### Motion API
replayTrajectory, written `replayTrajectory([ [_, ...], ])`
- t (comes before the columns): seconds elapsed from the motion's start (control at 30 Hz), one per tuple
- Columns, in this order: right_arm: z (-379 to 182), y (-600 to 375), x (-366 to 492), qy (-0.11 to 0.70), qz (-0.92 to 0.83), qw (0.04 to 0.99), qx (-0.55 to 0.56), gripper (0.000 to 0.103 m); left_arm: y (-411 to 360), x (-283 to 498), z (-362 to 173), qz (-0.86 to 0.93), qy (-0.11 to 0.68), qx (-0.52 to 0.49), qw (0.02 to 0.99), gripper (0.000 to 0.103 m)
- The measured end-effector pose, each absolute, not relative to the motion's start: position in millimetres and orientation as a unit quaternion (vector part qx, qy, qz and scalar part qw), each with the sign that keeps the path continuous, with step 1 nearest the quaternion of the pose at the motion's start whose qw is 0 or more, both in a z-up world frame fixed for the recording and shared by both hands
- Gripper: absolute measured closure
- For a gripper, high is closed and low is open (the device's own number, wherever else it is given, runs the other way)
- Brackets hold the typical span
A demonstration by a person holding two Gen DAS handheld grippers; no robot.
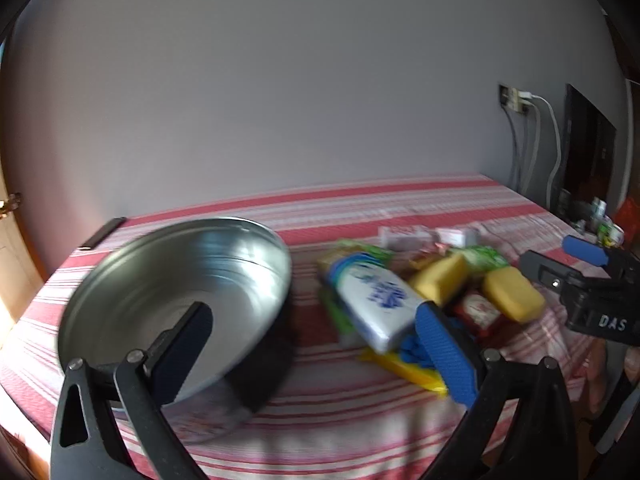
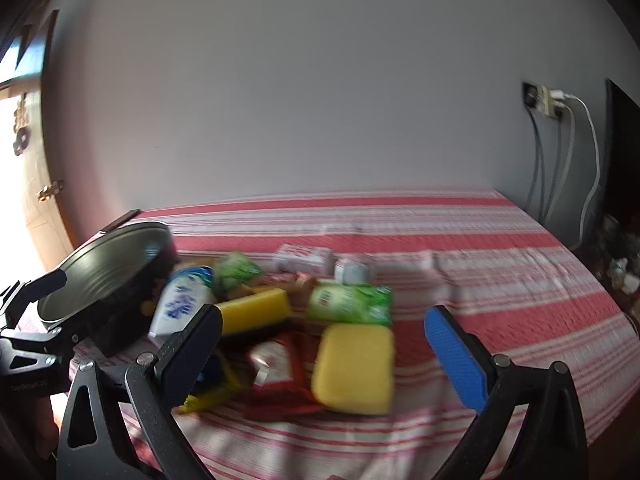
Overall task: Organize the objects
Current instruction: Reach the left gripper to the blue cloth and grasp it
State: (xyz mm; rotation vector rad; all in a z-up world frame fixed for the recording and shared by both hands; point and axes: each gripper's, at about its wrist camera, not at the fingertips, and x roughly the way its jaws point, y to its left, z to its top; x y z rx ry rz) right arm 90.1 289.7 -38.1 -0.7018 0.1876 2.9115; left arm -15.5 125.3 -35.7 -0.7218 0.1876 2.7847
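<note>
My left gripper [image 1: 316,344] and right gripper [image 2: 320,344], fingers apart, hover; the round metal bowl [image 1: 176,300] at ten o'clock awaits the yellow rectangular sponge [image 2: 354,366].

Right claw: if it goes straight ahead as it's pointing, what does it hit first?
Probably the yellow sponge, lying nearest between the open fingers of the right claw; the green packet sits just behind it. Depth is unclear through the blur.

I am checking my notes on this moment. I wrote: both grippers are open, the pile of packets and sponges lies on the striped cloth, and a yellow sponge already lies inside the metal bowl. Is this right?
Not quite. The left wrist view shows the metal bowl holding nothing; both yellow sponges remain in the pile on the striped cloth. The rest holds: left gripper and right gripper are both open.
</note>
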Motion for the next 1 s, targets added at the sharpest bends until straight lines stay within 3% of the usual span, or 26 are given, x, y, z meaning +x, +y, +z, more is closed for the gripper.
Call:
replayTrajectory([
  [0.5,-66,317,91,0.066,0.963,0.09,-0.245,0.001,179,-17,-67,0.934,0.091,-0.295,0.181,0.003],
  [0.67,-75,311,76,0.049,0.957,0.098,-0.269,0.001,183,-22,-74,0.928,0.095,-0.303,0.195,0.011],
  [0.77,-82,312,67,0.047,0.95,0.105,-0.29,0.013,183,-30,-79,0.925,0.09,-0.313,0.198,0.02],
  [0.87,-90,314,60,0.054,0.945,0.1,-0.306,0.019,181,-38,-84,0.921,0.08,-0.325,0.201,0.028],
  [1.0,-89,310,59,0.038,0.943,0.1,-0.314,0.019,180,-43,-89,0.916,0.07,-0.335,0.209,0.03],
])
